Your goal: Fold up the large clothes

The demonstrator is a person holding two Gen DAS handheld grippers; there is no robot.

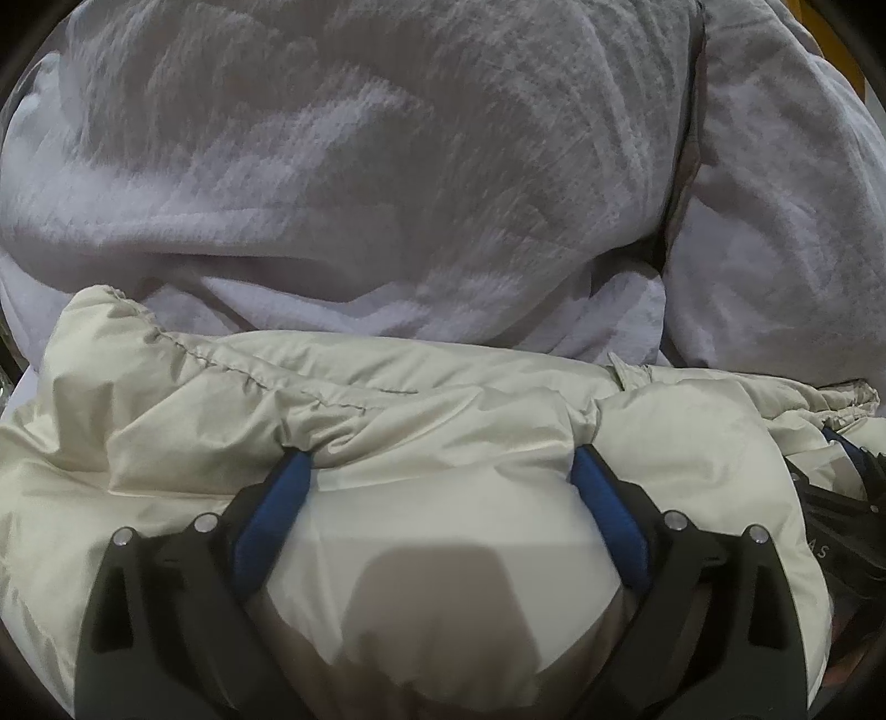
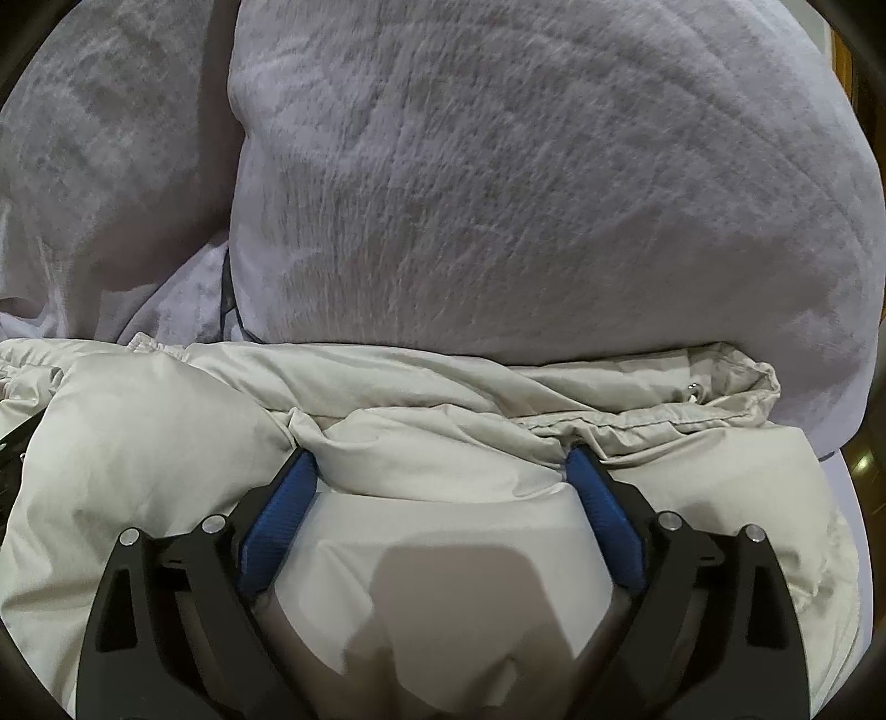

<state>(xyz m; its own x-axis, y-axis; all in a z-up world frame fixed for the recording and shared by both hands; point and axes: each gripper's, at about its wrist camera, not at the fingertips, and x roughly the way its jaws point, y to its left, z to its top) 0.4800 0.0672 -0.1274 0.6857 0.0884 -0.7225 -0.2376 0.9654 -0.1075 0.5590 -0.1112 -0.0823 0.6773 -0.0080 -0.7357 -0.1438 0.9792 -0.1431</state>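
Observation:
A cream puffy jacket (image 1: pixel 443 399) fills the lower half of the left wrist view and also shows in the right wrist view (image 2: pixel 421 387). My left gripper (image 1: pixel 440 462) has its blue-padded jaws spread wide, with a thick bulge of the jacket between them; the pads press into the fabric. My right gripper (image 2: pixel 440 462) stands the same way, jaws wide around a bulge of the jacket near its gathered hem (image 2: pixel 720 393). The right gripper's black body shows at the right edge of the left wrist view (image 1: pixel 841 498).
A person in a fuzzy lavender top (image 1: pixel 387 166) stands close behind the jacket and fills the upper half of both views (image 2: pixel 526 194). A strip of yellow-brown background (image 1: pixel 830 33) shows at the far upper right.

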